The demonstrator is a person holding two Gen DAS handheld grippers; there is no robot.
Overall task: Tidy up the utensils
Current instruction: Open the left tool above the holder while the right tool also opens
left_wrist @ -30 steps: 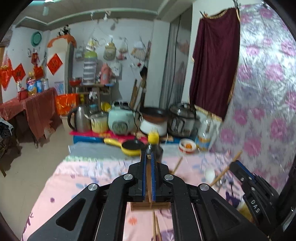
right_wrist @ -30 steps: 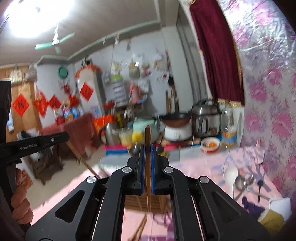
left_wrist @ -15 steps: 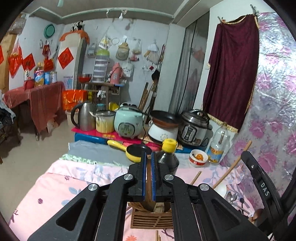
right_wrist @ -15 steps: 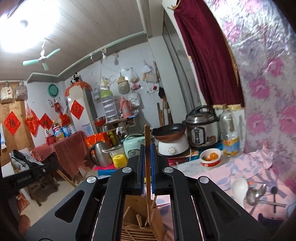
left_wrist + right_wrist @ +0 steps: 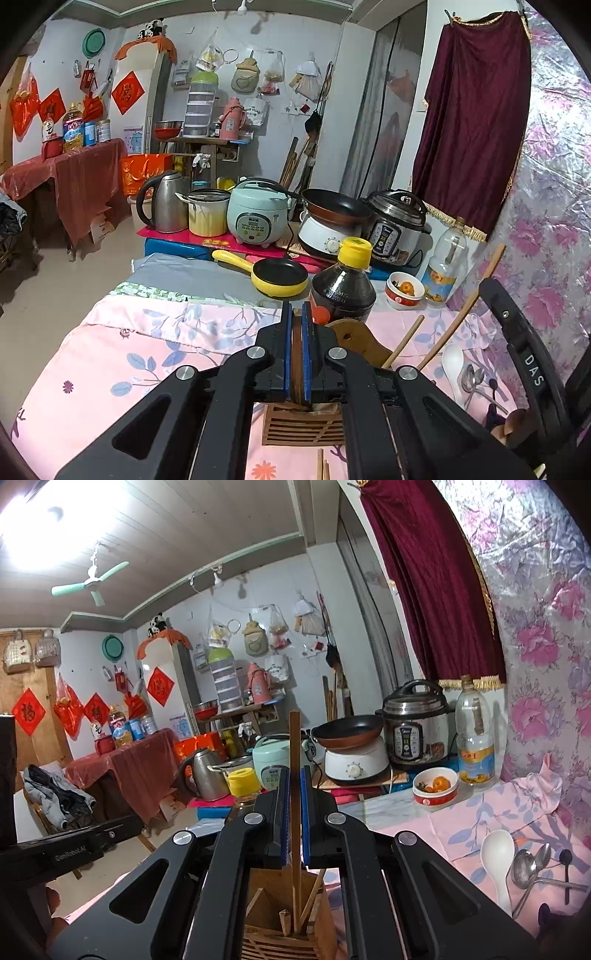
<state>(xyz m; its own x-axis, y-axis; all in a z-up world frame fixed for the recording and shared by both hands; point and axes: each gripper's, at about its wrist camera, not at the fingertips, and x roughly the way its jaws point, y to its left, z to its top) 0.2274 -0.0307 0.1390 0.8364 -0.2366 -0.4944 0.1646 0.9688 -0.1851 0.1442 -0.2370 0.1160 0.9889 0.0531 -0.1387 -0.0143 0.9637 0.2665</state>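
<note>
**Both tongs clamped over the wooden holder**

My right tongs (image 5: 294,814) are closed down to a thin slit on one chopstick (image 5: 294,746), a straight, square-edged stick of brown wood. It stands upright between the blue pads, its top well above the fingertips and its lower end down inside the holder (image 5: 273,915) directly beneath. The holder is a slatted wooden box with an open top; a few other sticks lean at angles inside it.

My left tongs (image 5: 295,347) are likewise nearly closed, pinching a brown wooden piece (image 5: 296,354) between the pads. I cannot tell whether that is the holder's wall or another stick, since the fingers cover most of it. Just below these tongs I see the holder's slatted front (image 5: 303,428); beyond their tips, slightly right, its rounded wooden back (image 5: 354,339) rises with a small hole in it.

Ahead of the left tongs stands a dark glossy bottle (image 5: 343,288) with a yellow cap. To the right of the right tongs, on the pink flowered cloth (image 5: 461,834), lie a white plastic spoon (image 5: 498,860) and shiny metal spoons (image 5: 528,867), partly cut off by the frame's dark edge. Two more stick ends (image 5: 322,465) show below the left tongs, mostly out of frame.
</note>
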